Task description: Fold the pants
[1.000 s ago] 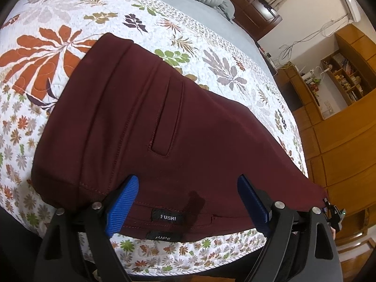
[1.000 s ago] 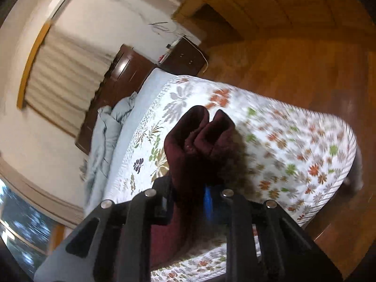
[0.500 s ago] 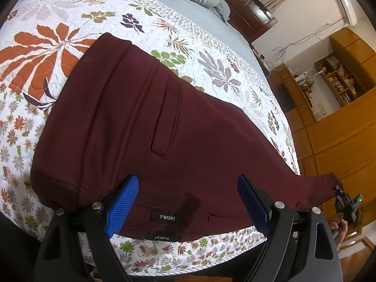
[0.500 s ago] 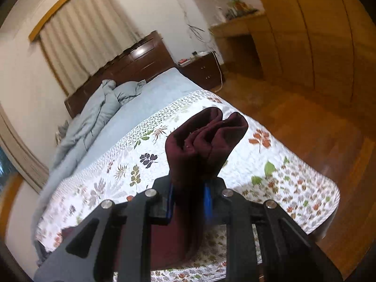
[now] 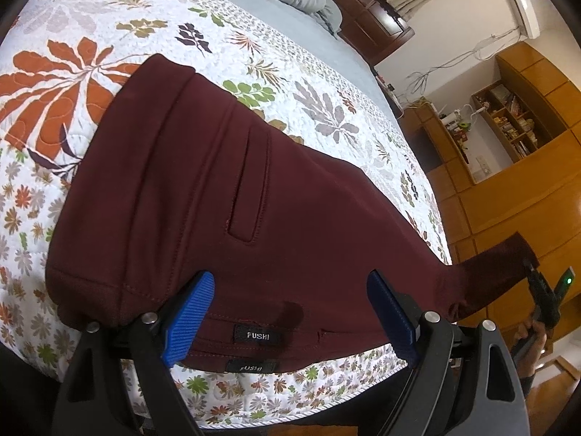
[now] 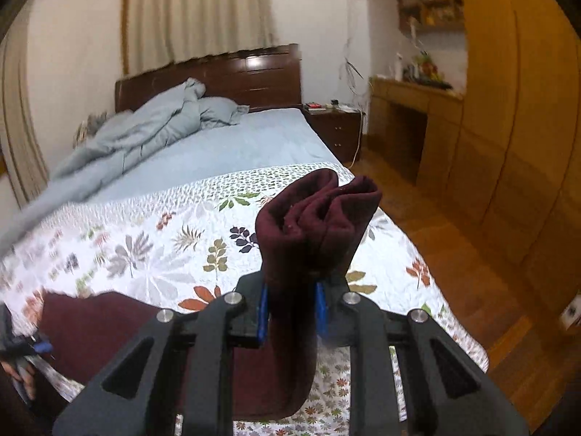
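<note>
Your dark maroon knit pants lay waist-end flat on the floral quilted bed. Your right tool was clenched on the bunched leg cuffs, lifted off the edge; your left tool hung released over the waistband. The cloth looked soft, light and droopy, so a grip across both layers at the hem seemed wise.

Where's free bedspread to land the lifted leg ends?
Free: floral quilted bedspread between the maroon pants and the plain blue sheet, also beyond the pants toward the wooden wardrobe. Crowded: near edge under the waistband, and the rumpled grey-blue duvet.
</note>
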`<state>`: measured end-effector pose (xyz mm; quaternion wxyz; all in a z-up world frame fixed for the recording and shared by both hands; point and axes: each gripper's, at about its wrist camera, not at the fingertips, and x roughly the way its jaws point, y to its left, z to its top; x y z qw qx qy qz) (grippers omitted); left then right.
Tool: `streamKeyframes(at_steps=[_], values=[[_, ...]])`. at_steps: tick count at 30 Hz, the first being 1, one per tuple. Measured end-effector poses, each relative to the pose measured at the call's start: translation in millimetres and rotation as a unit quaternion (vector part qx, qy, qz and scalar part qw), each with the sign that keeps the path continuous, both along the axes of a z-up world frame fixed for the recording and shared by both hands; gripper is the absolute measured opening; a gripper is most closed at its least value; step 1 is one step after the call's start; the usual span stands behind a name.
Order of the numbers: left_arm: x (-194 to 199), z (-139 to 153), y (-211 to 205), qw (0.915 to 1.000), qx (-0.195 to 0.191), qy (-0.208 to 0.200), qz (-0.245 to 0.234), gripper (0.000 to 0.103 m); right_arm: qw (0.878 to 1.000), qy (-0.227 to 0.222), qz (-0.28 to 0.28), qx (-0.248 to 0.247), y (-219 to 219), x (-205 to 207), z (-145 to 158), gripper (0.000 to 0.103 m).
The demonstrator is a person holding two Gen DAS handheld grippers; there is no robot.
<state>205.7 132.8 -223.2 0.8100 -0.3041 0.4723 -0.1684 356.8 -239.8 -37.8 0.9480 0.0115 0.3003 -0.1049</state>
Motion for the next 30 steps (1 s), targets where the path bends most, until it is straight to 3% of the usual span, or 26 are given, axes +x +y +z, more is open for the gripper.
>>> streamKeyframes(at_steps=[6, 12, 14, 16, 21, 26, 30], values=[[-1.2, -0.5, 2.2, 0.9999, -0.010, -0.005, -0.003, 0.087, 0.991, 0.020, 0.032, -0.125, 71.9, 18.7, -10.3, 0.019], [-3.1, -0.1, 3.7, 0.9998, -0.019, -0.009, -0.006, 0.087, 0.966, 0.051, 0.085, -0.241, 157.3, 35.5, -46.8, 0.019], [-3.2, -0.3, 4.6, 0.9997, -0.023, -0.010, -0.006, 0.087, 0.944, 0.065, 0.105, -0.305, 192.0, 38.1, -72.8, 0.019], [-3.6, -0.6, 5.4, 0.9995, -0.029, -0.011, -0.006, 0.087, 0.910, 0.077, 0.131, -0.385, 226.6, 36.3, -107.5, 0.019], [-5.1, -1.4, 8.0, 0.9990, -0.042, -0.013, -0.004, 0.087, 0.838, 0.102, 0.208, -0.494, 282.8, 16.3, -192.5, 0.019], [-4.8, -2.6, 8.6, 0.9987, -0.048, -0.014, -0.007, 0.087, 0.795, 0.108, 0.244, -0.546, 297.1, 1.0, -235.9, 0.019], [-5.3, -3.7, 8.8, 0.9986, -0.049, -0.014, -0.007, 0.087, 0.779, 0.122, 0.261, -0.557, 294.5, -2.6, -253.5, 0.019]])
